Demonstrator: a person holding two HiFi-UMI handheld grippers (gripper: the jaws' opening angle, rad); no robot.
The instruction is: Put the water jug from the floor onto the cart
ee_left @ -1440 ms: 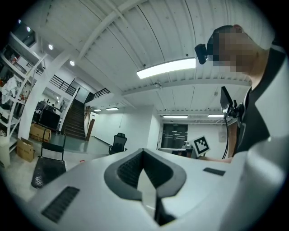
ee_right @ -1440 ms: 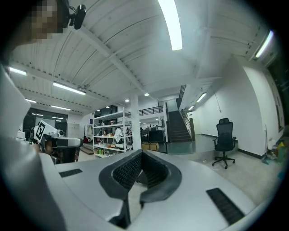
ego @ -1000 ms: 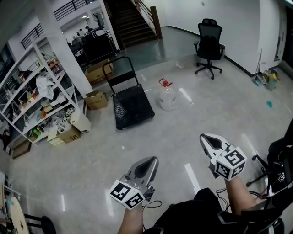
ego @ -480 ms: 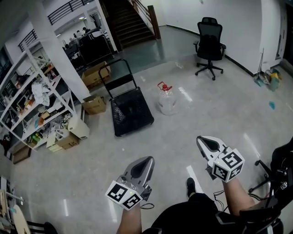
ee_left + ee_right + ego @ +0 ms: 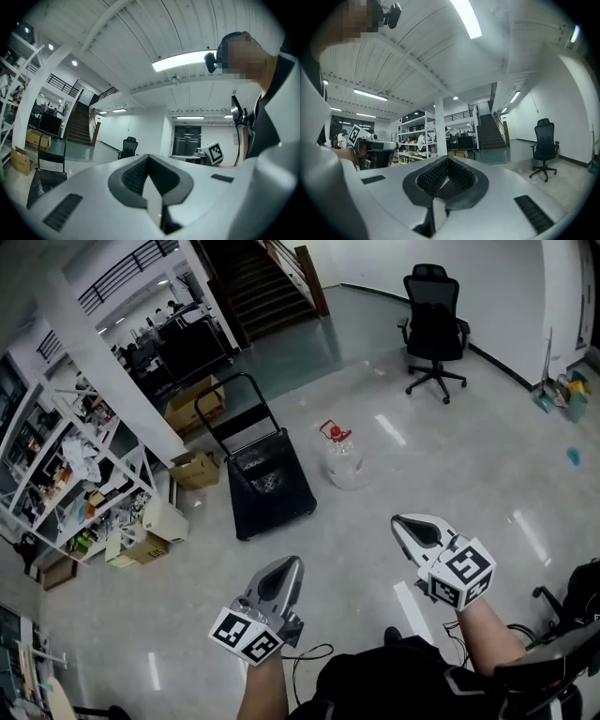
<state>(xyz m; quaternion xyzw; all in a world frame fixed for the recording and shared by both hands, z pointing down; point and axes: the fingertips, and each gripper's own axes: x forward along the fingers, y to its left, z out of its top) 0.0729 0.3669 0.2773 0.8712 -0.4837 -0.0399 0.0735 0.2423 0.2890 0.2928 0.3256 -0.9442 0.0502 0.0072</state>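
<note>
Only the head view shows the clear red-capped water jug [image 5: 342, 461]. Left gripper [image 5: 285, 565] and right gripper [image 5: 406, 522] jaws are clenched, empty.

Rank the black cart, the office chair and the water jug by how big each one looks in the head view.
1. black cart: largest.
2. office chair: smaller in this view, though it stands farther from the camera, so its look may understate it.
3. water jug: plainly the smallest.
</note>
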